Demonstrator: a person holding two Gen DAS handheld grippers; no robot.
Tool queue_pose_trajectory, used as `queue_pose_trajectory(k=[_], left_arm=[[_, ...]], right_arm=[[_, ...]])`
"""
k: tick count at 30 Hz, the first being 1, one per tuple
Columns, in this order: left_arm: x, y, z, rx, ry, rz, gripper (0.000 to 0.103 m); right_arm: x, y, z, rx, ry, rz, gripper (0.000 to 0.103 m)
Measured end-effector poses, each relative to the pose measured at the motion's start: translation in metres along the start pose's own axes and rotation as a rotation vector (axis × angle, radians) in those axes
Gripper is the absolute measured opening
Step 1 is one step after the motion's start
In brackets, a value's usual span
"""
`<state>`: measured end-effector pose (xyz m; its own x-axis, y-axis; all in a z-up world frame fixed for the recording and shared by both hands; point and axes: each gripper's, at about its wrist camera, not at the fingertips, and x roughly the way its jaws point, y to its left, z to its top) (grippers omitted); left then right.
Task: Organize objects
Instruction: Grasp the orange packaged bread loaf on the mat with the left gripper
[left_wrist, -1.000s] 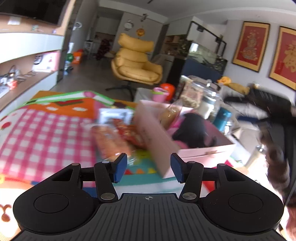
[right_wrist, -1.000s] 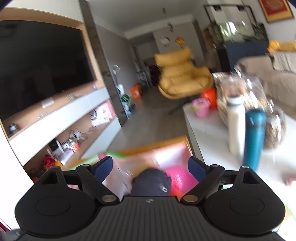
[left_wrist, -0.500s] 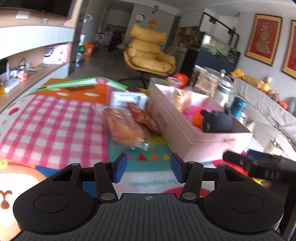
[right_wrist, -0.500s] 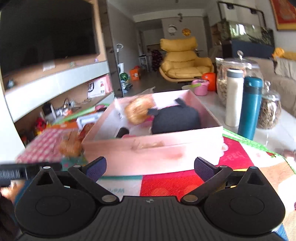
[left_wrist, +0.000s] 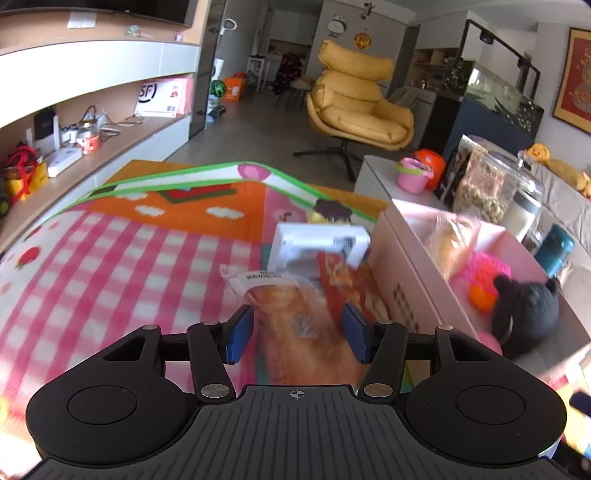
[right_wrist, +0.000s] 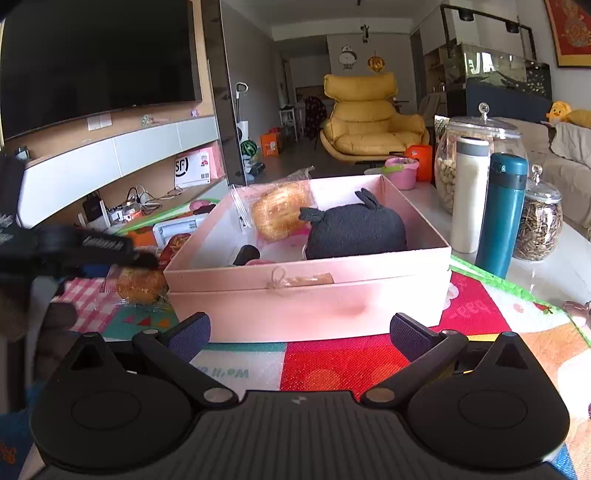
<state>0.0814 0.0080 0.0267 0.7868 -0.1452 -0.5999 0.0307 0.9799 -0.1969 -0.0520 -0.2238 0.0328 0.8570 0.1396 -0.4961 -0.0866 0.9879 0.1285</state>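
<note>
A pink box (right_wrist: 306, 295) stands on the play mat and holds a black plush toy (right_wrist: 354, 230), a bagged bun (right_wrist: 280, 214) and a pink and orange toy (left_wrist: 484, 277). In the left wrist view the box (left_wrist: 410, 291) is at the right. My left gripper (left_wrist: 297, 332) is open, with its fingers on either side of a bagged orange bread (left_wrist: 295, 325) lying on the mat. A red snack packet (left_wrist: 347, 277) and a white device (left_wrist: 317, 247) lie just beyond. My right gripper (right_wrist: 299, 338) is open and empty in front of the box.
A white low table (right_wrist: 546, 273) right of the box carries a teal flask (right_wrist: 500, 214), a white bottle (right_wrist: 471, 192), glass jars (right_wrist: 539, 225) and a pink bucket (left_wrist: 412, 177). A yellow armchair (left_wrist: 358, 107) stands behind. Shelves (left_wrist: 74, 147) run along the left wall.
My left gripper has moved forward and down over the bagged bread, which now lies between its fingers. My right gripper has drawn back a little from the box.
</note>
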Motion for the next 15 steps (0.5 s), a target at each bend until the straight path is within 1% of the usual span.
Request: queue_pose_trajectory(k=[1,2,3,4,7,9,10,12,13,15], left_arm=[[0.003,0.0,0.001,0.006,-0.003,0.005,0.058],[0.004,0.0,0.001,0.012,-0.007,0.009,0.053],[0.003,0.001,0.0,0.014,-0.012,0.007,0.051],[-0.001,0.003,-0.001,0.014,-0.012,0.001,0.045],[-0.02,0.011,-0.01,0.042,0.006,-0.038,0.043],[-0.039,0.02,-0.023,0.083,-0.004,-0.047,0.043],[-0.048,0.025,-0.029,0.109,-0.017,-0.036,0.043],[-0.065,0.041,-0.04,0.138,-0.052,0.015,0.043],[-0.071,0.051,-0.042,0.127,-0.064,0.036,0.043],[-0.079,0.074,-0.044,0.05,-0.077,0.061,0.043]], right_arm=[[0.001,0.0,0.0,0.002,0.006,-0.002,0.103],[0.002,-0.001,0.0,0.007,0.012,-0.003,0.103],[0.003,-0.001,0.0,0.011,0.018,-0.003,0.103],[0.004,-0.002,0.0,0.015,0.021,-0.003,0.103],[0.004,-0.003,0.0,0.028,0.025,-0.005,0.103],[0.005,-0.004,0.0,0.032,0.027,-0.006,0.103],[0.005,-0.004,0.0,0.031,0.03,-0.006,0.103],[0.006,-0.003,0.0,0.028,0.033,-0.006,0.103],[0.007,-0.003,0.0,0.026,0.036,-0.007,0.103],[0.009,-0.002,0.0,0.019,0.047,-0.009,0.103]])
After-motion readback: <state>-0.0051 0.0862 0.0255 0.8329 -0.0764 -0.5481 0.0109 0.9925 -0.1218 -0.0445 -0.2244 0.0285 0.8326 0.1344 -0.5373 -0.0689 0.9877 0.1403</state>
